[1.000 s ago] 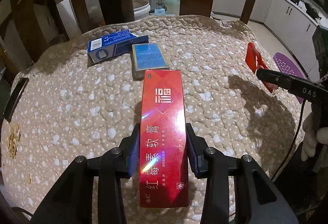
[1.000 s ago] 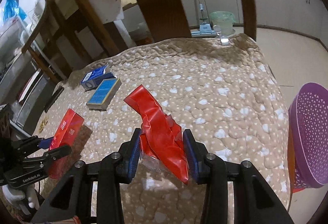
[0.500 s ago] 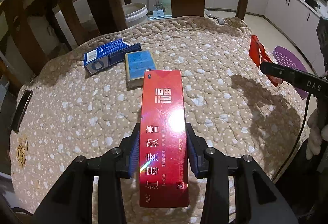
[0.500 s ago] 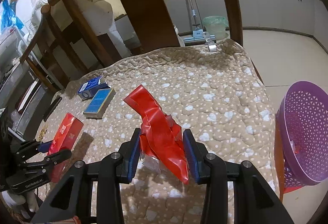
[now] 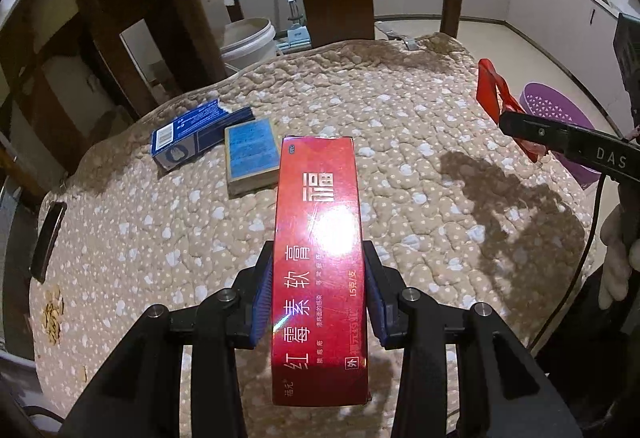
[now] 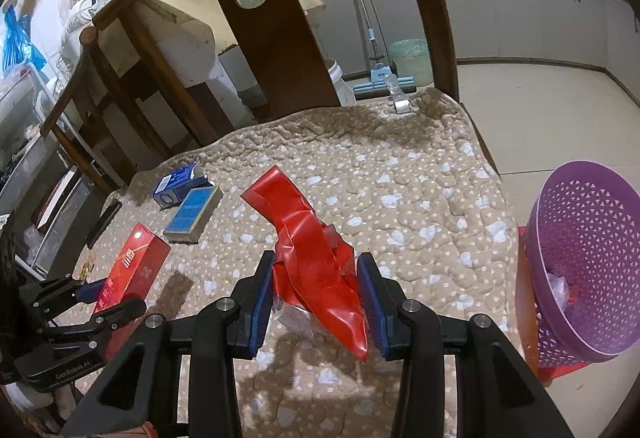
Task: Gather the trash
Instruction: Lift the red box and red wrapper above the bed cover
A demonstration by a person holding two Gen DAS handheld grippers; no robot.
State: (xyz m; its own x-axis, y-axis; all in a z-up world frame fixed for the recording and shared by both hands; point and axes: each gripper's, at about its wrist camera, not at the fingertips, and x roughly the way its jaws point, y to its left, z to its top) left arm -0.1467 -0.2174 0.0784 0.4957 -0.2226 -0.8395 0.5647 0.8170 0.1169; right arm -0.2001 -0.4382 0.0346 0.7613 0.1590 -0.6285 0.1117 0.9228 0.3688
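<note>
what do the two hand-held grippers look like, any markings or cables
Both hand-held grippers, left and right, are matte black, with angular finger links, silver pivot bolts and blue pads. The left body reads GenRobot.AI, the right one DAS. A black cable hangs from the right one, beside a white-gloved hand.

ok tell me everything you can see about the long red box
The long red box is a glossy carton, apparently cardboard, with light Chinese lettering and a glare spot on its top face. It looks closed and undented. The left gripper clamps its long sides between blue pads, holding it above the quilted table cover, pointing away from the camera.
</note>
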